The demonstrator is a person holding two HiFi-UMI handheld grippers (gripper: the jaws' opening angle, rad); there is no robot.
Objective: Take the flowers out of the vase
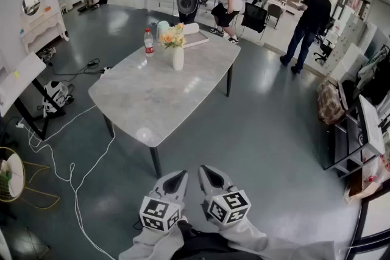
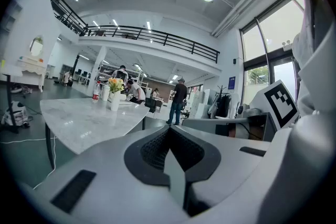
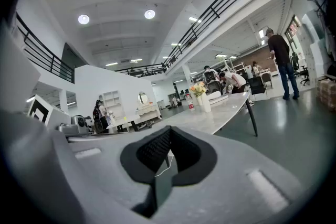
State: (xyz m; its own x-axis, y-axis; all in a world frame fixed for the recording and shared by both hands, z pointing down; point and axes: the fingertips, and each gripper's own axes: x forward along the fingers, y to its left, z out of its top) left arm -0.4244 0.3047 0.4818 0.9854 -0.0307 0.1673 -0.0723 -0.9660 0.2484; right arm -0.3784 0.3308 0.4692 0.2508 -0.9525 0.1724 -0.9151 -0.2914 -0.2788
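Note:
A white vase [image 1: 178, 59] with orange and yellow flowers [image 1: 172, 38] stands upright on the far part of the pale marble table [image 1: 152, 100]. Both grippers hang low in the head view, well short of the table's near edge. My left gripper [image 1: 177, 179] is shut with nothing in it, and so is my right gripper [image 1: 209, 176] beside it. In the left gripper view the vase [image 2: 115, 102] is small and far off to the left of the shut gripper [image 2: 169, 129]. The right gripper view has the vase [image 3: 205, 104] far ahead, right of the gripper [image 3: 169, 131].
A plastic bottle [image 1: 148, 44] and a flat white tray [image 1: 196, 39] stand near the vase. Cables [image 1: 67, 167] trail over the floor at left. Several people [image 1: 311, 18] and a black chair [image 1: 253, 16] are beyond the table. Shelving [image 1: 359, 131] lines the right.

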